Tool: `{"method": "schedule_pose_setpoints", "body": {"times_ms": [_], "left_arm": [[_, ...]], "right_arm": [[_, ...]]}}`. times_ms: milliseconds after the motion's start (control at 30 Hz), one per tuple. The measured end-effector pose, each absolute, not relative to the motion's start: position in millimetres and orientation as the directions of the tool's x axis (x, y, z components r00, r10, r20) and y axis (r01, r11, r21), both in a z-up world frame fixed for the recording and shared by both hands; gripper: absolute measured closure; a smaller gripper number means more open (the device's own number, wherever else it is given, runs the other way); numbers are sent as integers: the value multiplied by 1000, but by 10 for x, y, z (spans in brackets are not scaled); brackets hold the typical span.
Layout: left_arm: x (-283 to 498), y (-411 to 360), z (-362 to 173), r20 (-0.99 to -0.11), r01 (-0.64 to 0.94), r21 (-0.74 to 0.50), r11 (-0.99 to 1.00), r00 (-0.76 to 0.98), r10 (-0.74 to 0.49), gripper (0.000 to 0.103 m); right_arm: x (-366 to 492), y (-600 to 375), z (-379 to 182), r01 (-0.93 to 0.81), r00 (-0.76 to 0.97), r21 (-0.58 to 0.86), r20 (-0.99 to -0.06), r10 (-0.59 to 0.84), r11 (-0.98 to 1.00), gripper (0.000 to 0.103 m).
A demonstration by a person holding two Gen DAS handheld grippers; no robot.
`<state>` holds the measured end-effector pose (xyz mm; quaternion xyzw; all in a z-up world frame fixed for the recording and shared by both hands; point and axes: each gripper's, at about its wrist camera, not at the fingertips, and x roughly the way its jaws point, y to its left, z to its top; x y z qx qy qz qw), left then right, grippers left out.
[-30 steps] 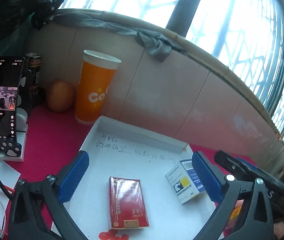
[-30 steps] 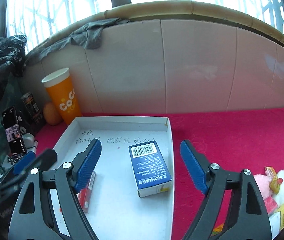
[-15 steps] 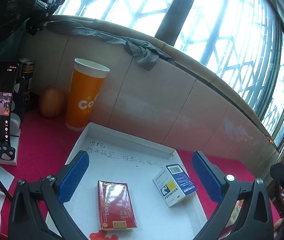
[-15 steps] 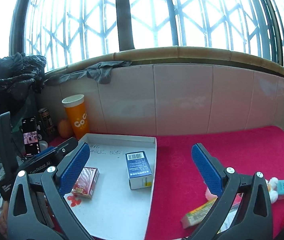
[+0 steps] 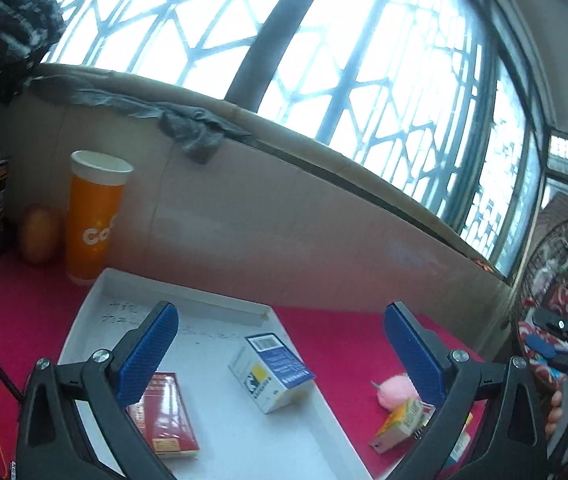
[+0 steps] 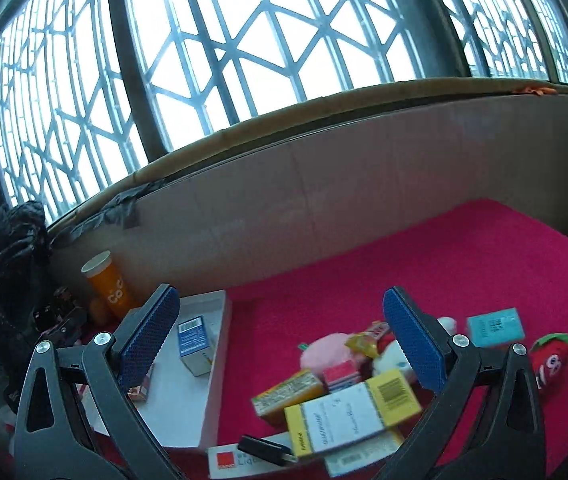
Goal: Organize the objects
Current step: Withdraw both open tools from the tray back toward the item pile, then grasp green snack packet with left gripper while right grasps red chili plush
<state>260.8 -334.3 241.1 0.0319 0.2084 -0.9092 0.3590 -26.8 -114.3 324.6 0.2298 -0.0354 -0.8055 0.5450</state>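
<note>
A white tray (image 5: 220, 432) lies on the red cloth and holds a red box (image 5: 170, 412) and a blue and white box (image 5: 272, 372); the tray (image 6: 188, 412) and blue box (image 6: 194, 338) also show in the right wrist view. My left gripper (image 5: 280, 356) is open and empty above the tray. My right gripper (image 6: 280, 344) is open and empty above a pile right of the tray: a yellow and white box (image 6: 347, 416), an orange carton (image 6: 289, 394), a pink plush (image 6: 325, 354), a teal box (image 6: 493, 326) and a strawberry plush (image 6: 549, 358).
An orange paper cup (image 5: 94, 216) and an orange fruit (image 5: 38, 234) stand by the tiled wall (image 5: 284, 236) behind the tray. A black key fob (image 6: 264, 450) lies on a white and orange box (image 6: 230, 460). A pink plush (image 5: 393, 388) and an orange carton (image 5: 401, 424) lie right of the tray.
Both grippers have pulled back and risen from the tray. The right one has swung to the right, bringing the pile of boxes and plush toys into view. Both stay open.
</note>
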Motion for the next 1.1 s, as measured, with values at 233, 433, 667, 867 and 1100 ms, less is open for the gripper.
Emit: {"method": "schedule_pose_setpoints", "body": {"times_ms": [233,433,667,867,1100], "left_arm": [[2022,-2655,2325,-369,547,-313,-777,-823,-431,0],[1593,-2146,1962,-641,583,-282,-762,-705,-302,0],[1264,-1728,1594,-750,598,-222,-770,-609,-257,0],[1077,-1553,1422,-802,616,-135,-776,-528,-280,0],[973,-1508,1298,-825,652,-24,-758,-441,-353,4]], "right_arm": [[-711,-547,3185,804,-424,304,-308,-851,-511,0],[-1067,-209,3044,737,-475,365,-321,-820,-569,0],[-1673,54,2742,610,-581,272,-486,-653,-745,0],[-2005,53,2225,605,-489,234,-645,-587,-761,0],[-2068,-296,1956,600,-485,140,-719,-497,-788,0]]}}
